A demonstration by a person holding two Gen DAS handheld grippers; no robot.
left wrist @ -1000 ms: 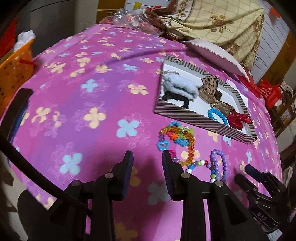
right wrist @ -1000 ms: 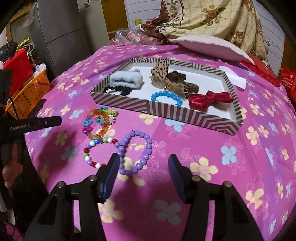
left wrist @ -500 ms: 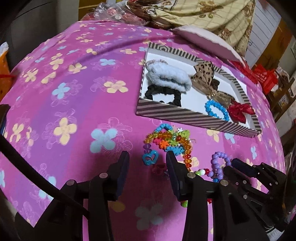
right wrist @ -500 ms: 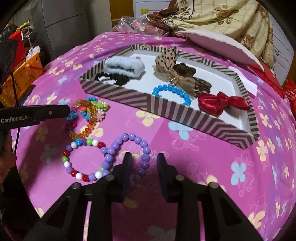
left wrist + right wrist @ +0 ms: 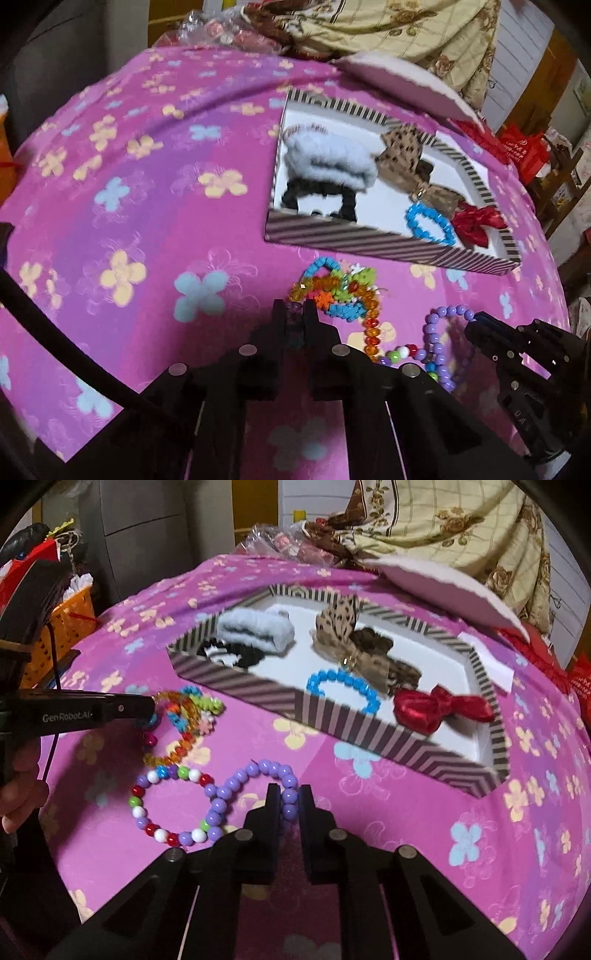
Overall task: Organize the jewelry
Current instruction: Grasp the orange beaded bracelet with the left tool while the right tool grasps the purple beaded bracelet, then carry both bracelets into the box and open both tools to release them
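Jewelry lies in two groups on the pink flowered table: a purple bead bracelet, a multicoloured bead bracelet and a tangle of bright plastic pieces rest loose on the cloth, while a blue bead bracelet already sits in the striped tray beside hair ties and bows. The step in hand is the pick-up of two loose items at once. The right tool has just been closing, and its jaws now pinch the near side of the purple bead bracelet. The left tool has likewise just been closing; a small dark purple piece at the edge of the tangle sits between its jaws, apparently gripped. The next move probably calls for a slow lift, since the tangled strands may drag neighbours along, then a carry over the near tray wall and a release onto the bare white floor of the tray.
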